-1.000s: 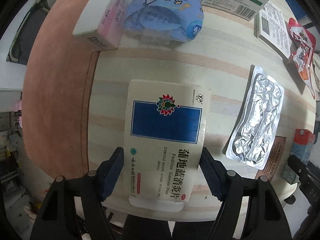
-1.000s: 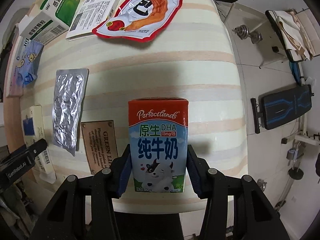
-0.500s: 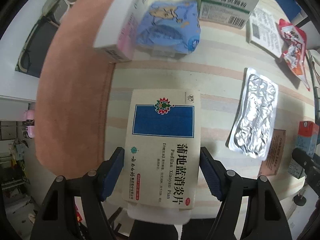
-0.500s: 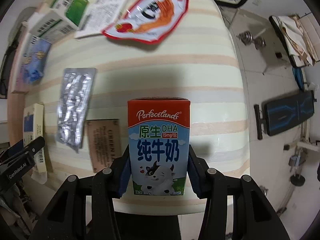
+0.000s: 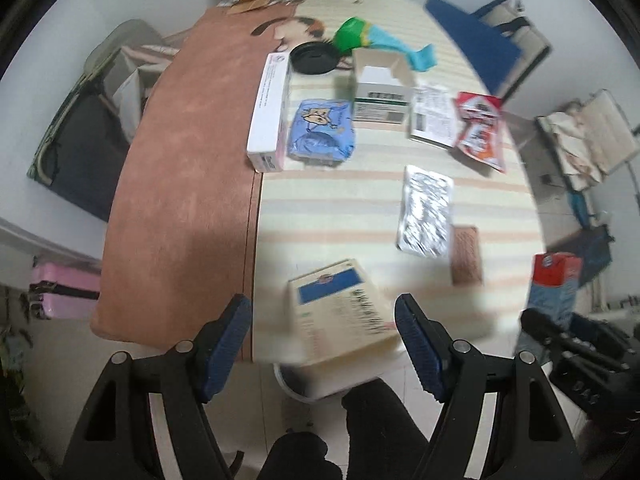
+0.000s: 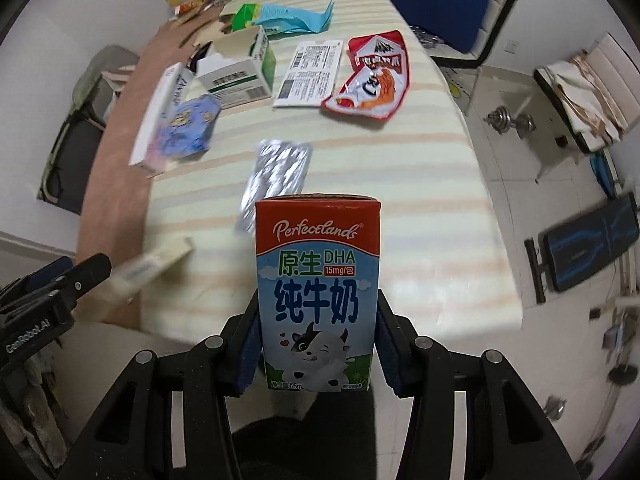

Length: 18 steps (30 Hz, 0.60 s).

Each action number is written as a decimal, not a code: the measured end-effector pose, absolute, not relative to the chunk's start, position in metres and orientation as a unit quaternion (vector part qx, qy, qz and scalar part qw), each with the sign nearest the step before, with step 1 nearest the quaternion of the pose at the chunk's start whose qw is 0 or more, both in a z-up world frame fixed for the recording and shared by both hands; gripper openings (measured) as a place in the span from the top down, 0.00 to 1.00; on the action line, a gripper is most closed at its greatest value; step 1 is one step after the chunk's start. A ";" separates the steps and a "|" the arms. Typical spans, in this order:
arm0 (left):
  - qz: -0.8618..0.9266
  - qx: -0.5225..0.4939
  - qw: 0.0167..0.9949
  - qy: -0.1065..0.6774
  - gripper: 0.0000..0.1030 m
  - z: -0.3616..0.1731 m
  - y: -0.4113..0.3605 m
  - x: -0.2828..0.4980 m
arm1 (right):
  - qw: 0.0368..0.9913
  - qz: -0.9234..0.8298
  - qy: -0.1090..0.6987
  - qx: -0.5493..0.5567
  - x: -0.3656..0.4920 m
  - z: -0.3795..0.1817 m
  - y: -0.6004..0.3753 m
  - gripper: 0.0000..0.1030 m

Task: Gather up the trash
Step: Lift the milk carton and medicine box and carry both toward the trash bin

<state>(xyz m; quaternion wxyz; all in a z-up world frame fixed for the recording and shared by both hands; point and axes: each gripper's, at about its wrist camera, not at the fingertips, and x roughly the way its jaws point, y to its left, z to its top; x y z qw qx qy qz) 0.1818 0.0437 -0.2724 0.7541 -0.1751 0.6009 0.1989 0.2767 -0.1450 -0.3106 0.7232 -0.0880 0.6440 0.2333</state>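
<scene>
both grippers differ: right gripper (image 6: 316, 344) clamps the milk carton (image 6: 317, 294), left gripper (image 5: 323, 344) spread around the blurred medicine box (image 5: 340, 312).

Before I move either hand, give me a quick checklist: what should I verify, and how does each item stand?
1. Right gripper has a firm hold on the milk carton: ok, both fingers press its sides and it stands upright.
2. Left gripper holds the medicine box: not ok, its fingers are open with a gap beside the box.
3. Medicine box is settled: cannot tell, it is blurred and tilted at the edge of the table.
4. A bin waits below: cannot tell, only a white rim shows.
5. Table trash collected: not ok, the foil blister pack and the red snack wrapper remain.
</scene>
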 end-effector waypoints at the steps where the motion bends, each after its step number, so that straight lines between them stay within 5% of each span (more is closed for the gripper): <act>1: 0.190 -0.178 0.758 0.598 0.30 -0.275 0.046 0.173 | 0.724 0.229 0.645 -0.080 0.262 -0.307 -0.149 0.50; 10: 0.132 -0.242 0.724 0.632 0.32 -0.334 0.047 0.098 | 0.703 0.175 0.689 -0.019 0.149 -0.352 -0.190 0.50; 18: 0.152 -0.363 0.674 0.625 0.29 -0.373 0.062 0.116 | 0.699 0.145 0.701 -0.014 0.143 -0.384 -0.200 0.50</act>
